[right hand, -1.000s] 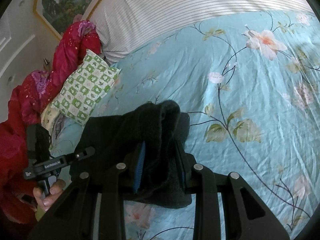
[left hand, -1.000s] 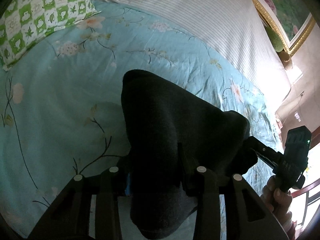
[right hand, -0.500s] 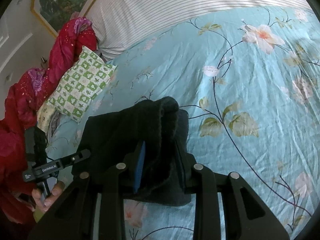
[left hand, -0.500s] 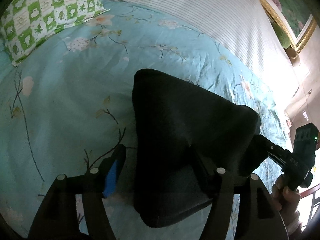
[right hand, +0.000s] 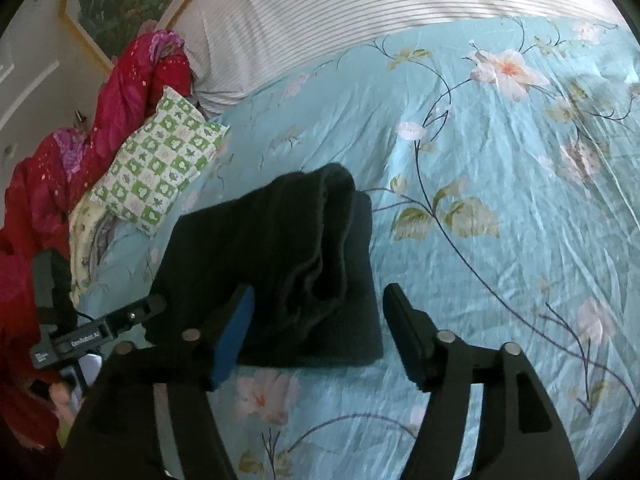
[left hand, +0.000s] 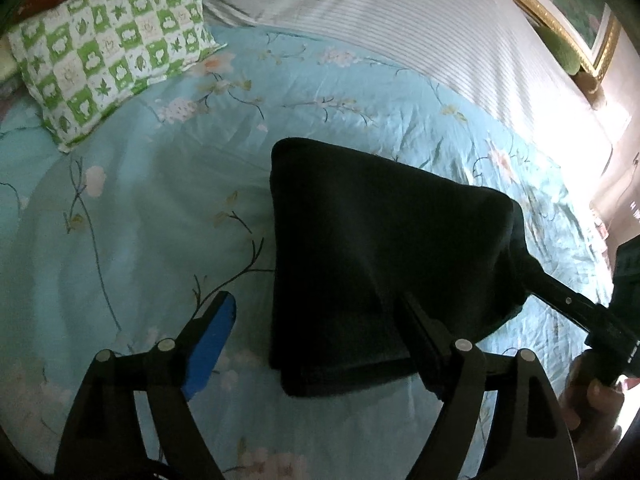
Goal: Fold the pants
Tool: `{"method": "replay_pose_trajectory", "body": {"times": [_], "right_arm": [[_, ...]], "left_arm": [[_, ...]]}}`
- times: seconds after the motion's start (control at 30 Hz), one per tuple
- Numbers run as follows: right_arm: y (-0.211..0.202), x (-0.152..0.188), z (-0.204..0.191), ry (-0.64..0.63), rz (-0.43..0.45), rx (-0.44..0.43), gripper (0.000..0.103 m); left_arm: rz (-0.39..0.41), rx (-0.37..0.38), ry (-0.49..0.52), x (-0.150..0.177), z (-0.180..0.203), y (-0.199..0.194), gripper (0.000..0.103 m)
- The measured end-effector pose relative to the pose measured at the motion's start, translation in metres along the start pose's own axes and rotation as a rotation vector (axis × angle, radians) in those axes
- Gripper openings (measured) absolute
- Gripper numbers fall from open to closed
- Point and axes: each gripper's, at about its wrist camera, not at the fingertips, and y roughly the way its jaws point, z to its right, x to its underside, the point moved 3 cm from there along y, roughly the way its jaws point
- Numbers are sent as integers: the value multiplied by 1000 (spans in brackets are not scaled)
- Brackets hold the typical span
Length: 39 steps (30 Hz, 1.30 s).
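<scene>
Folded pants (left hand: 372, 256) on the bed (left hand: 140, 208).
Left gripper (left hand: 316, 320) and right gripper (right hand: 320, 316) both released, fingers spread beside the pants.

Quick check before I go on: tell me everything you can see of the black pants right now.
The black pants look like thick, soft knit fabric, folded into a compact, roughly rectangular stack of several layers on the floral bedsheet. A thicker rolled edge lies along the top, toward the right side in the right wrist view. The left gripper and right gripper are both open, their fingers straddling the near edge; contact with the cloth is unclear.
</scene>
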Motion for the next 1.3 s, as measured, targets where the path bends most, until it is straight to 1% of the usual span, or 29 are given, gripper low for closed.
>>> {"method": "replay_pose_trajectory", "body": {"times": [0.1, 0.17, 0.23, 0.4, 0.53, 0.73, 0.87, 1.07, 1.2, 1.3], "right_arm": [[-5, 6, -8, -28, 2, 10, 74], [-8, 9, -15, -58, 4, 19, 75], [-11, 12, -22, -93, 9, 32, 80], [-19, 21, -35, -163, 29, 52, 87], [-22, 27, -42, -198, 33, 59, 90], [-24, 35, -49, -234, 33, 81, 92], [-24, 37, -53, -256, 32, 90, 92], [-22, 42, -60, -283, 29, 93, 93], [-21, 44, -63, -291, 31, 92, 93], [-21, 44, -65, -299, 38, 96, 93]], "left_arm": [[9, -9, 9, 4, 3, -5, 83], [13, -14, 15, 8, 6, -8, 83], [14, -24, 19, 12, 8, -11, 83], [24, -76, 49, 21, 15, -19, 85], [47, -109, 70, 27, 21, -25, 86], [71, -142, 101, 36, 30, -34, 86], [71, -150, 111, 41, 31, -37, 87], [67, -145, 117, 44, 31, -38, 87], [81, -152, 125, 46, 32, -40, 87], [88, -137, 139, 48, 34, -42, 87]]}}
